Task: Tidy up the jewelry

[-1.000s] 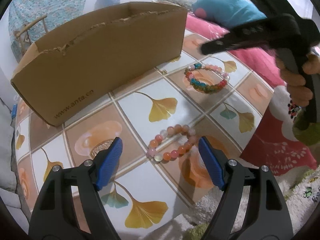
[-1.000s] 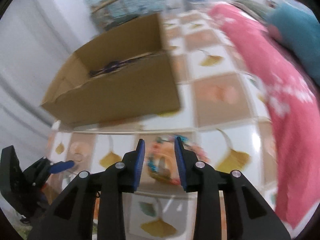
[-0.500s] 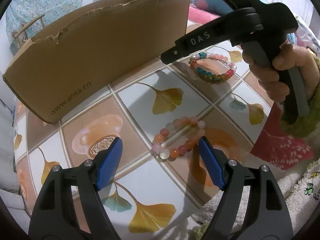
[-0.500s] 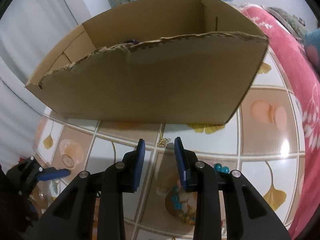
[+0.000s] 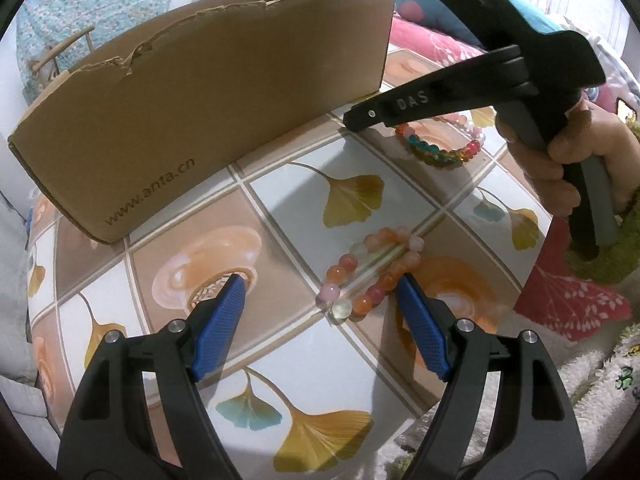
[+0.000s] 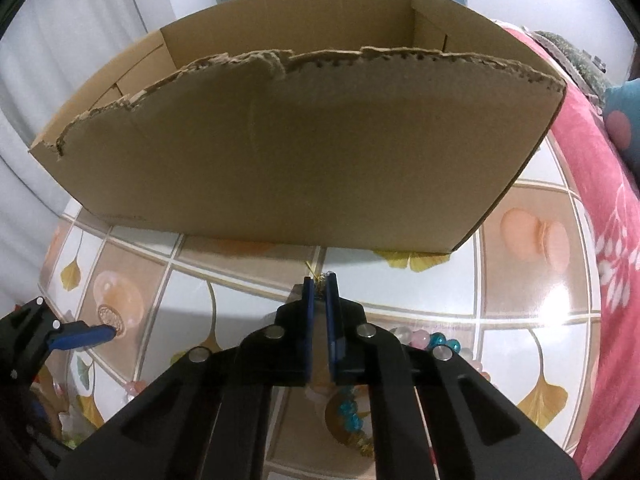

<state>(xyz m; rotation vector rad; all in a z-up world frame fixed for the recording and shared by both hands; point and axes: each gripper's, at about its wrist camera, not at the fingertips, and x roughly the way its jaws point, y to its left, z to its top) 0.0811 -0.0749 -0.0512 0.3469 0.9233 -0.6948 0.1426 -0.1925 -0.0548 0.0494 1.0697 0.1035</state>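
right tool (image 6: 319,284): your pads pinch a small gold trinket (image 6: 319,277) just before the box (image 6: 304,160).
left tool (image 5: 320,300): spread wide; pink bracelet (image 5: 372,274) lies between pads, nearer right one.

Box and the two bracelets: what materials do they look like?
Box: corrugated cardboard, matte brown; the torn top edge shows fluting. Orange bracelet: glossy translucent beads, glass or polished stone, can't tell which. Multicolour bracelet: shiny translucent beads, likely glass or plastic.
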